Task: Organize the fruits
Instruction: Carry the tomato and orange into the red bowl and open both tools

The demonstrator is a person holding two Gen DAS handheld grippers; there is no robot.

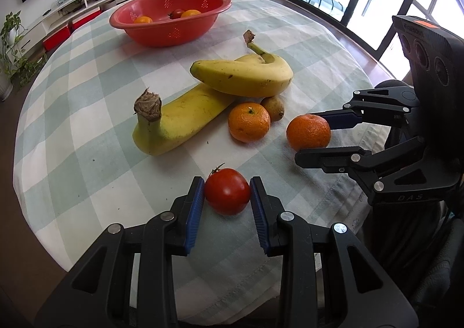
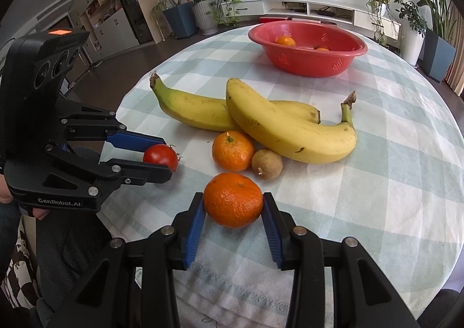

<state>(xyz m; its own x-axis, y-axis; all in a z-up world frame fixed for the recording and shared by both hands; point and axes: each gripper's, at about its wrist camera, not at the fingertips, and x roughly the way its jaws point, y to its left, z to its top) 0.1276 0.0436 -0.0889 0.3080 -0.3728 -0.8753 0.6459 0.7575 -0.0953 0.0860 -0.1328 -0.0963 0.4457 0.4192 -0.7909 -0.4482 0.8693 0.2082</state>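
A red tomato [image 1: 227,197] rests on the checked tablecloth [image 1: 87,139], and my left gripper [image 1: 226,183] is shut on it, blue pads pressing both sides. In the right wrist view the same left gripper [image 2: 165,158] and tomato [image 2: 159,155] sit at the left. My right gripper [image 2: 233,197] is shut on a mandarin [image 2: 233,206] near the table's front edge. From the left wrist view that right gripper [image 1: 311,138] and mandarin [image 1: 308,132] lie to the right. A red perforated bowl [image 1: 174,32] at the far side holds two orange fruits and a tomato.
Between the grippers and the bowl lie two crossed bananas [image 1: 243,75], a second mandarin [image 1: 248,122] and a small brown fruit [image 1: 274,107]. The round table's edge drops to dark floor on all sides. Potted plants and a low white cabinet stand beyond.
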